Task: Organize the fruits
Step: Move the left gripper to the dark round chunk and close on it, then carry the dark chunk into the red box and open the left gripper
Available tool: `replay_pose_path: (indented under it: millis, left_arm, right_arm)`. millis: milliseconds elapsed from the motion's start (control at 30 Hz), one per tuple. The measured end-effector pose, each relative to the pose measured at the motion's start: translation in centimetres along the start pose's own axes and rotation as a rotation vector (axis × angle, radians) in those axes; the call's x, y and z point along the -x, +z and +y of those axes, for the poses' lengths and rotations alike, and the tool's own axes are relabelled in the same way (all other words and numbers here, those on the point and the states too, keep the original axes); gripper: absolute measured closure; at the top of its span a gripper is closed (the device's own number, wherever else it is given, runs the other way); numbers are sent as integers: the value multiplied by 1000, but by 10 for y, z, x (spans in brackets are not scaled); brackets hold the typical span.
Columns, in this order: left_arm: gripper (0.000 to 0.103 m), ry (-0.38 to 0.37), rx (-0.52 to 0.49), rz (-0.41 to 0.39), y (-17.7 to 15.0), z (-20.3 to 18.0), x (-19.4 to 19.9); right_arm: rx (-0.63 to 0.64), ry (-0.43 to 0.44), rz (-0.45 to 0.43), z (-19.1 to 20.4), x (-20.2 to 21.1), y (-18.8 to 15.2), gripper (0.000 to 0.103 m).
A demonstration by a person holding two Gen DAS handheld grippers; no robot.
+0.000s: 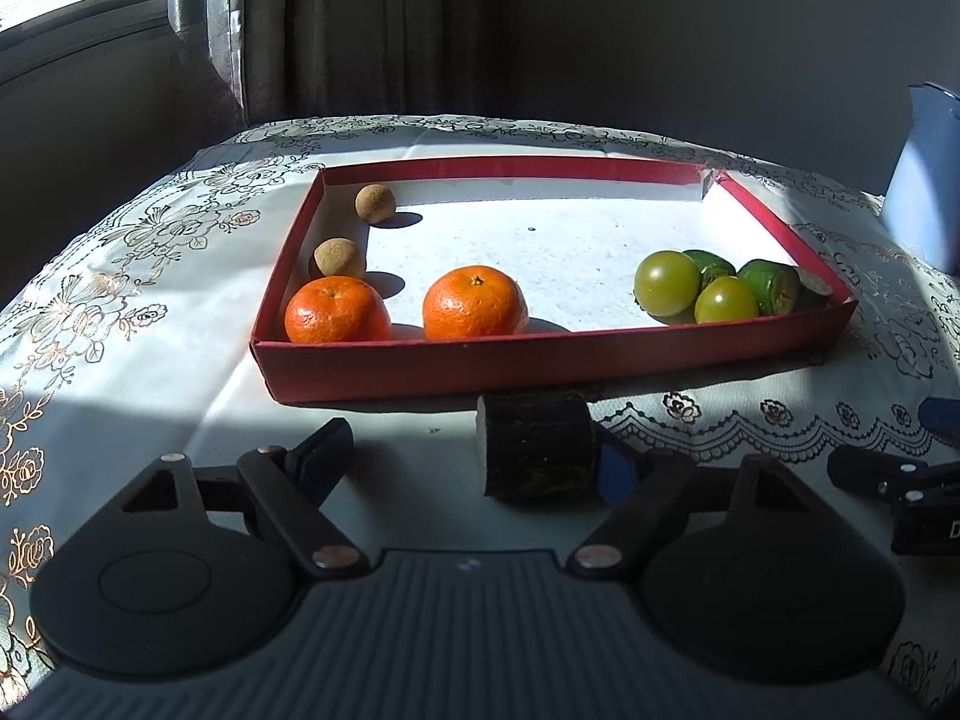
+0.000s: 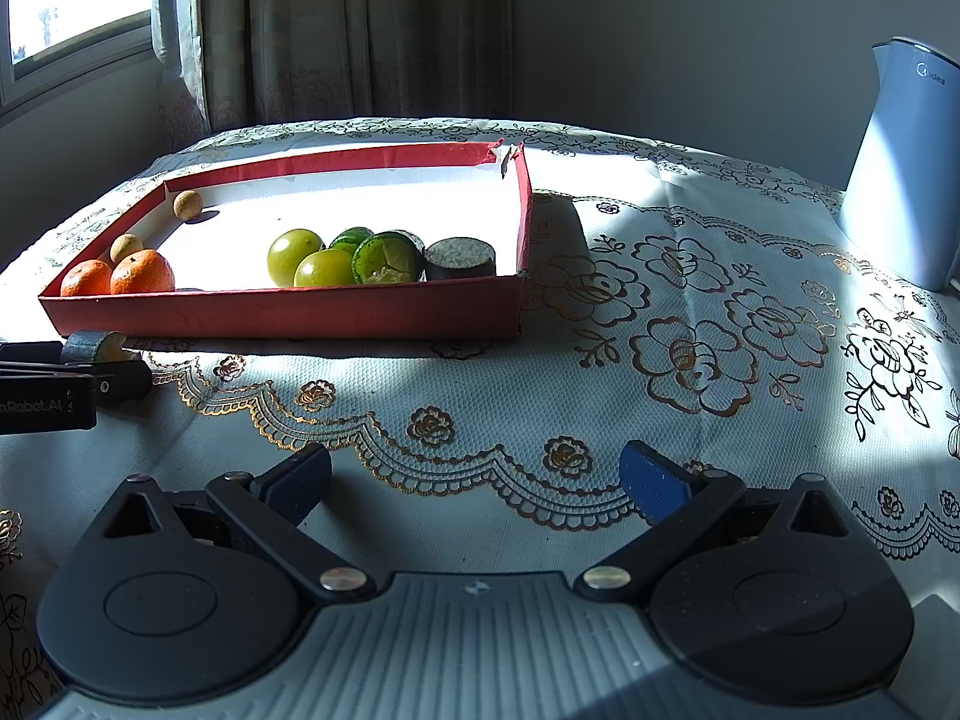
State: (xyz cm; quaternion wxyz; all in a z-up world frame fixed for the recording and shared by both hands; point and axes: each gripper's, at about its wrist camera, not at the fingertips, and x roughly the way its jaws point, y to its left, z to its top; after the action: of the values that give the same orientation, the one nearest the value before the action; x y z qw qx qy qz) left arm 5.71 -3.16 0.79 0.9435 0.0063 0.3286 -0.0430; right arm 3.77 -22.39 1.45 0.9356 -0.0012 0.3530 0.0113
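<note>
A red tray (image 1: 540,360) holds two oranges (image 1: 474,303), two brown round fruits (image 1: 337,258), two green round fruits (image 1: 667,283), cut green pieces (image 1: 771,285) and a dark chunk (image 2: 461,258) at its right end. In front of the tray lies another dark cylindrical chunk (image 1: 537,450) with a pale cut end. My left gripper (image 1: 474,459) stands open around it. The chunk rests close against the right blue pad (image 1: 618,471), and a wide gap separates it from the left finger (image 1: 324,453). My right gripper (image 2: 474,480) is open over the tablecloth, with nothing between its fingers.
A flowered white tablecloth (image 2: 690,330) covers the table. A pale blue kettle (image 2: 900,180) stands at the far right. Curtains and a window are behind the table. The right gripper's black body (image 1: 900,480) shows at the right edge of the left wrist view.
</note>
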Motion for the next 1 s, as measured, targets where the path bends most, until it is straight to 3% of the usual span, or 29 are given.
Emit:
replay_pose_path:
  millis: [100,167,400,700,1000]
  left_arm:
    - [33,-3,6,-12,-1,1,2]
    - [46,-1,-6,-20,-1,-2,3]
    - [72,-24,-52,-42,-3,-11,7]
    - [73,-25,-51,-66,-7,-8,15]
    - [73,-17,-50,-169,8,-5,46]
  right_arm:
    - [0,0,0,0,0,0,0]
    - [0,0,0,0,0,0,0]
    - [0,0,0,0,0,0,0]
    - [0,0,0,0,0,0,0]
    - [0,0,0,0,0,0,0]
